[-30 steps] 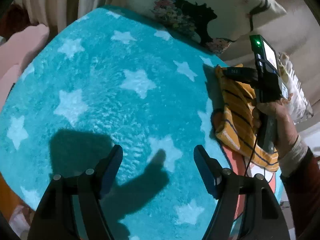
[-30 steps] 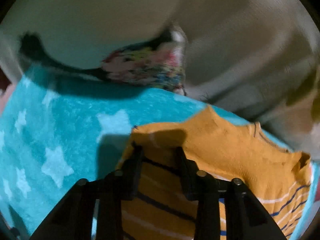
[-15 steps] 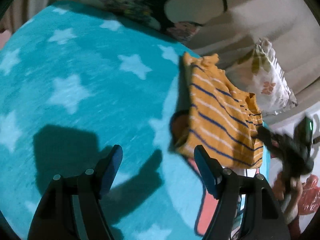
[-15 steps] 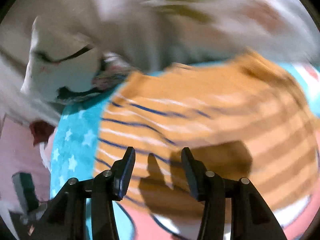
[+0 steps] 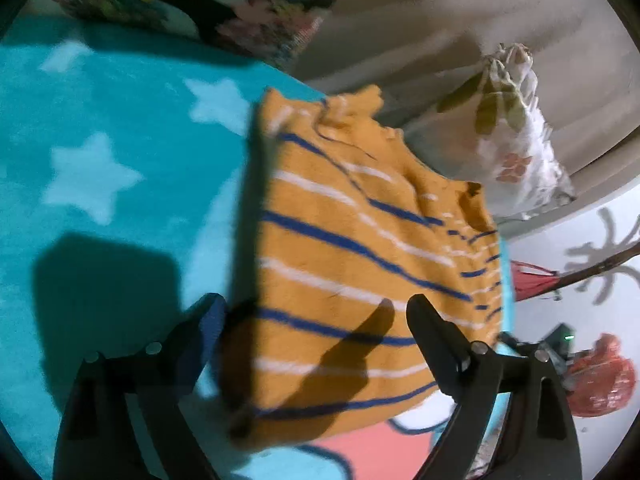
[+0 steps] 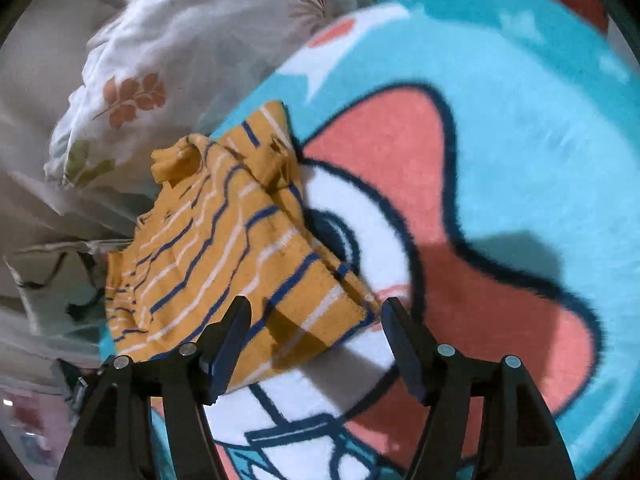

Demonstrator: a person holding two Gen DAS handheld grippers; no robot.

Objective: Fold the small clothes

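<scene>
An orange garment with blue and white stripes (image 5: 360, 264) lies folded on the turquoise star blanket (image 5: 100, 160), near its edge. My left gripper (image 5: 316, 312) hovers over the garment's near end, jaws opening wide, pads apart from the cloth. In the right wrist view the same garment (image 6: 208, 248) lies rumpled at the left, over the blanket's cartoon print (image 6: 420, 184). My right gripper (image 6: 314, 316) hangs above the garment's near corner, jaws opening, gripping nothing.
White pillows with leaf prints (image 5: 516, 136) (image 6: 132, 80) lie beside the garment past the blanket's edge. A dark floral cushion (image 5: 264, 28) sits at the back. A red object (image 5: 600, 376) lies off the bed at the right.
Both grippers have swung over to the striped garment and widened their jaws. The right gripper let go of the garment, rolled and moved away to its other side.
</scene>
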